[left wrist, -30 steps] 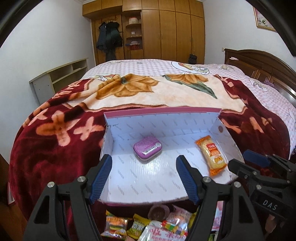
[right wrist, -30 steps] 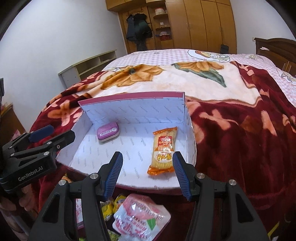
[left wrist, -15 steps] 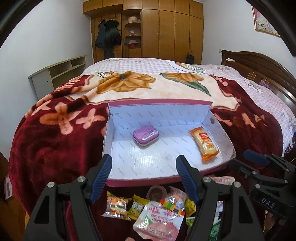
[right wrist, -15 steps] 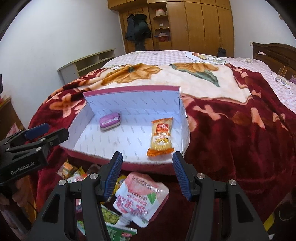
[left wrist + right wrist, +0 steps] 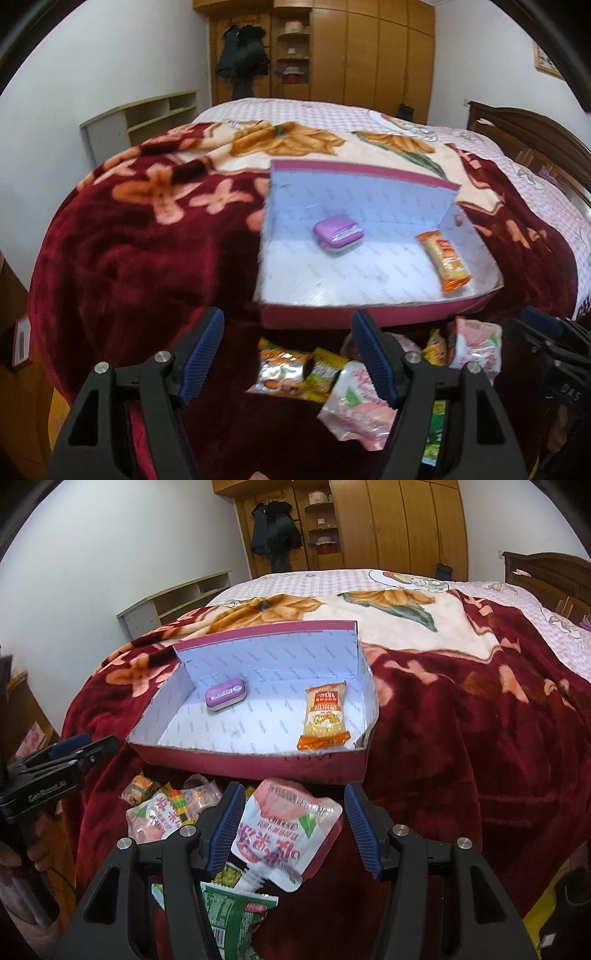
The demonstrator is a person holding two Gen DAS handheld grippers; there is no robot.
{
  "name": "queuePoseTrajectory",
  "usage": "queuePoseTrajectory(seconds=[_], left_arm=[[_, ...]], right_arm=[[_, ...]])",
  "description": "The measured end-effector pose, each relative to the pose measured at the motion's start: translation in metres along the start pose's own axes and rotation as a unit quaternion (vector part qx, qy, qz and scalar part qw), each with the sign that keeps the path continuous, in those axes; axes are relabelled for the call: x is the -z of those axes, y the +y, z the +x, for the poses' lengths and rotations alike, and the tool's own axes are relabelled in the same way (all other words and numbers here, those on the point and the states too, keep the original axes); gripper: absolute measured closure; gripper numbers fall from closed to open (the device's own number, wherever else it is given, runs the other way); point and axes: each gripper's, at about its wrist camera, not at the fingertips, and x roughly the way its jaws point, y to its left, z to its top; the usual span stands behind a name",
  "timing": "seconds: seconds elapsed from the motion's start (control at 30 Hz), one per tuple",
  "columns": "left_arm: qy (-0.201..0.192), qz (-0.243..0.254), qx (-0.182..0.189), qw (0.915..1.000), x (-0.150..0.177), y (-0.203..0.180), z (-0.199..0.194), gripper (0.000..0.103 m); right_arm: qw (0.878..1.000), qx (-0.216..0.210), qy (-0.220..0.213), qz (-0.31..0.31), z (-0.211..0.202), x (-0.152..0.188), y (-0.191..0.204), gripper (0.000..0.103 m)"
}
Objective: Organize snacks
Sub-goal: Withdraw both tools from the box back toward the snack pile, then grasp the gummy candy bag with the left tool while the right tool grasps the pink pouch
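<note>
Well, I take the shallow box (image 5: 255, 716) as my landmark; it sits on the dark red flowered blanket (image 5: 461, 731) that covers the bed, with its back flap standing up. Inside the box, toward its left rear, I see a purple tin (image 5: 225, 694), and toward its right side an orange-and-yellow snack packet (image 5: 325, 716) lying flat, well apart from the tin. Just in front of the box's near wall, lower down, lies the heap of loose snacks. The biggest of them is a pink spouted pouch (image 5: 288, 834), directly before the box's front wall. My right gripper (image 5: 291, 827) hovers right over it, jaws released, with the pouch showing between the blue pads (image 5: 362, 830); I cannot tell whether either pad touches it. A green bag (image 5: 229, 908) lies under the pouch's spout, further from the box. A second pink pouch (image 5: 354, 402) lies left of the first, and small orange and yellow packets (image 5: 295, 369) sit in front of the box's left half. My left gripper (image 5: 286, 354) hangs before the box's front left corner, jaws apart and empty, with those small packets between and beyond its pads and the second pouch by its right finger.
</note>
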Motion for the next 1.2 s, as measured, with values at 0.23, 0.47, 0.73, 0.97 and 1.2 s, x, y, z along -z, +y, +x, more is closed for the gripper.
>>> queuePoseTrajectory(seconds=[0.23, 0.47, 0.73, 0.97, 1.2], left_arm=[[0.026, -0.008, -0.005, 0.9996, 0.02, 0.01, 0.02, 0.028], [0.042, -0.002, -0.005, 0.9991, 0.037, 0.009, 0.037, 0.028], [0.038, -0.01, -0.018, 0.9991, 0.048, 0.017, 0.05, 0.028], [0.035, -0.033, -0.016, 0.9987, 0.054, 0.027, 0.057, 0.028], [0.03, -0.04, -0.022, 0.9985, 0.06, 0.032, 0.061, 0.031]], right_arm=[[1.0, 0.004, -0.003, 0.0, -0.002, 0.015, 0.002, 0.045], [1.0, 0.006, -0.004, 0.017, -0.003, 0.036, 0.001, 0.045], [1.0, 0.011, -0.009, 0.023, 0.0, 0.052, 0.001, 0.045], [1.0, 0.012, -0.001, 0.021, 0.009, 0.06, 0.002, 0.045], [1.0, 0.007, -0.004, 0.027, 0.016, 0.058, 0.0, 0.045]])
